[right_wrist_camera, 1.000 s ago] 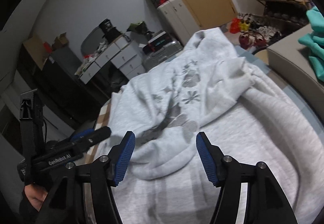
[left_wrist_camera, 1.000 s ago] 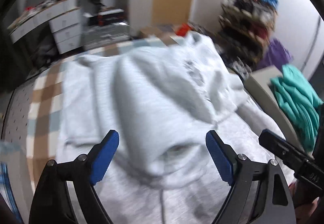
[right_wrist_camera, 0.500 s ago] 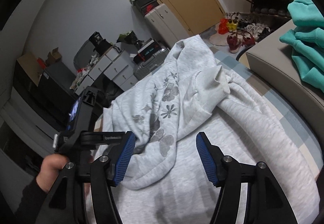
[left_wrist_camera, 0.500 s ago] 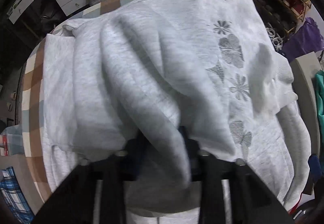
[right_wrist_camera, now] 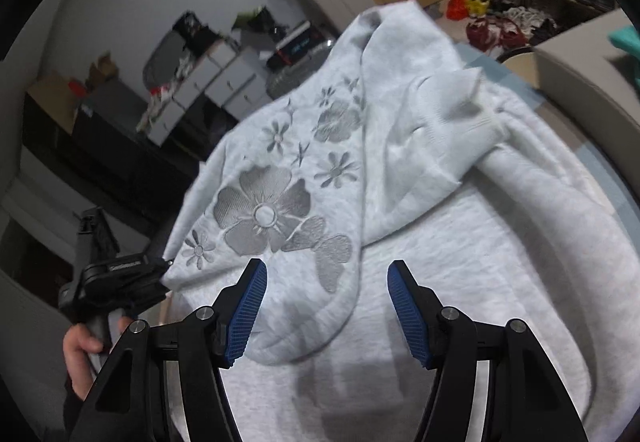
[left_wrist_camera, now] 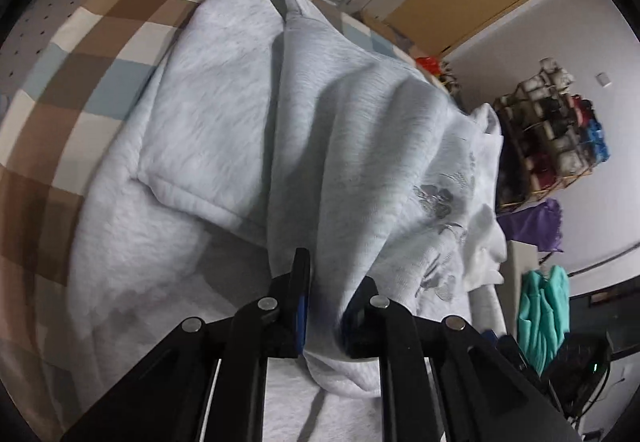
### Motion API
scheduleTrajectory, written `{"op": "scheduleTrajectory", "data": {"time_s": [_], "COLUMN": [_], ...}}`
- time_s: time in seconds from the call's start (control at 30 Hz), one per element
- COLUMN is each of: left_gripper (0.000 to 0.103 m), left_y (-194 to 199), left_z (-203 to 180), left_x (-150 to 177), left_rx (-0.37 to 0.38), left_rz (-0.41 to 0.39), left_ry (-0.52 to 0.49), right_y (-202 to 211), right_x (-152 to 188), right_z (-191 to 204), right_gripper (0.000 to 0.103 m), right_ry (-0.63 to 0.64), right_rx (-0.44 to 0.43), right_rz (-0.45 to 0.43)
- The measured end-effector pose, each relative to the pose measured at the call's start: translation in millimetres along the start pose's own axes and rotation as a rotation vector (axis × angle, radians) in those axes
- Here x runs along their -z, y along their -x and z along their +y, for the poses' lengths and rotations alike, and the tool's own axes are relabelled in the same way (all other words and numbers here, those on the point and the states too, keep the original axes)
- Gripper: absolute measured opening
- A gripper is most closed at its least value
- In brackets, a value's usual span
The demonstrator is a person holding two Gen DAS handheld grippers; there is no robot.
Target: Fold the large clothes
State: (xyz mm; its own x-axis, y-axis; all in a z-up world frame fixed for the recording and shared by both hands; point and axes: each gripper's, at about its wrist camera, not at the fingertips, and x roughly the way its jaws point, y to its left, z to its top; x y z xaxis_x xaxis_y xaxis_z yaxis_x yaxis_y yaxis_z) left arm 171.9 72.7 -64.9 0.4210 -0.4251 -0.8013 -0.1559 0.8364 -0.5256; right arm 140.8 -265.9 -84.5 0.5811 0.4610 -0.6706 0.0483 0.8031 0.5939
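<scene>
The left gripper (left_wrist_camera: 324,306) pinches a bunched fold of the grey sweatshirt (right_wrist_camera: 460,250); the right gripper (right_wrist_camera: 326,306) stands spread above its embroidered sleeve. Risk: the thick bunch slips from the pinch or drags lower layers askew. The sweatshirt covers the checked bedspread (left_wrist_camera: 80,82), probably lengthwise away from the grippers.

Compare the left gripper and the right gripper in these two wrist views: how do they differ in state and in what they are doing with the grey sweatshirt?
The left gripper is shut on a fold of the grey sweatshirt; the right gripper stands open, its pads pressing nothing. The left pulls the fabric into a raised ridge; the right only hovers above the embroidered sleeve. Both have blue pads and black arms.
</scene>
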Motion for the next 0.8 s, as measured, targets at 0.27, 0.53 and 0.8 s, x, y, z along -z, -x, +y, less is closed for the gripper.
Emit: {"op": "scheduleTrajectory", "data": {"time_s": [0.27,0.53,0.8], "left_gripper": [0.010,0.010,0.011], "left_y": [-8.3,4.8,-4.3], "left_z": [9.1,8.5,-29.3], "left_x": [-3.0,4.3,6.6], "left_rx": [0.182,0.233,0.373], "left_rz": [-0.014,0.002,0.023], "left_ry": [0.018,0.038,0.045], "right_y": [-70.0,-126.8,-27.8], "right_x": [-40.9,-60.2,-74.1], "right_z": [54.3,64.3,120.6], "right_gripper": [0.064,0.012,0.002], "right_ry": [0.083,-0.052,0.339], "right_rx": [-0.106,-0.063,0.135], "right_rz": [0.148,0.267,-0.035]}}
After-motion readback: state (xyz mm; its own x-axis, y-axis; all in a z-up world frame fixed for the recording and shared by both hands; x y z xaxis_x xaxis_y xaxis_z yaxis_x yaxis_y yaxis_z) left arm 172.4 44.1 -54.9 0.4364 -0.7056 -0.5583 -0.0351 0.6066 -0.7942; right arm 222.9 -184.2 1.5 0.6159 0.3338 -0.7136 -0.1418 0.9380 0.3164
